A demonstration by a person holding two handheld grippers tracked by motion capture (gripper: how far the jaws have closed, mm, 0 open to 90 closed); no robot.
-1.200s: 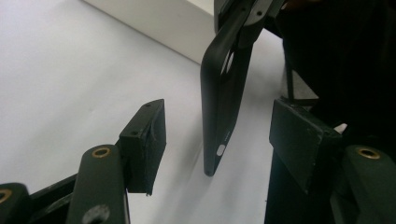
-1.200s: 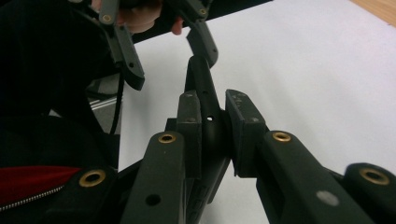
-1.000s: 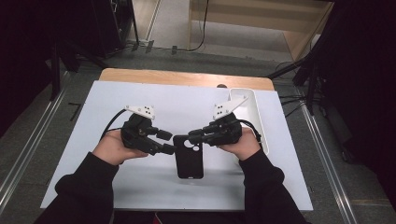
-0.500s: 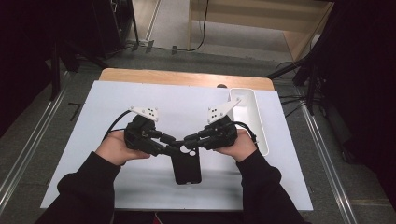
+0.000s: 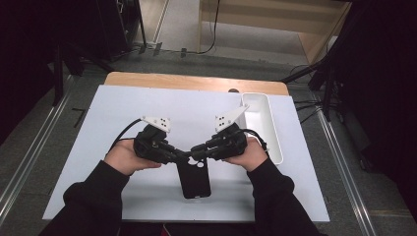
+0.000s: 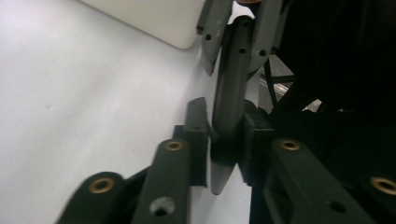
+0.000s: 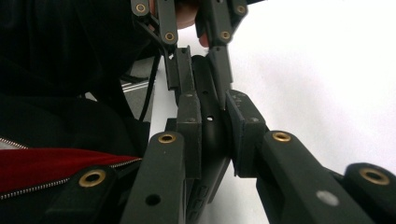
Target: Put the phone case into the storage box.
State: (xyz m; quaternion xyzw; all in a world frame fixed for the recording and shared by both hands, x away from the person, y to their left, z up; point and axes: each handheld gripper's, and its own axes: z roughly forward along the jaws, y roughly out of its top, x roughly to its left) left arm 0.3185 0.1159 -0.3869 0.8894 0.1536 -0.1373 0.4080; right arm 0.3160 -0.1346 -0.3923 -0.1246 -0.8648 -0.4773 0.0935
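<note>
Left fingers: the left gripper has just been closing, and its fingers now stand on either side of the upper edge of the flat black rubbery phone case. In the left gripper view the case's edge runs between them and the pads appear to press it.
Right fingers: the right gripper has its fingers clamped on the same upper end of the phone case, from the opposite side.
Case position: it hangs or tilts from the two grips near the front middle of the white worktop, well left of the long white plastic tray and closer to the person than the tray is.
Hands: each hand wraps its gripper body, left hand and right hand, with dark sleeves coming in from the front edge.
Tray: stands along the worktop's right side; nothing can be made out in it.
Step in hand: by my reading, a two-handed hold on the case's top edge, just completed.
Next move: probably pulling, bending or turning the case; both grips sit close together on a thin edge, so the pull should be even or one side may slip.
</note>
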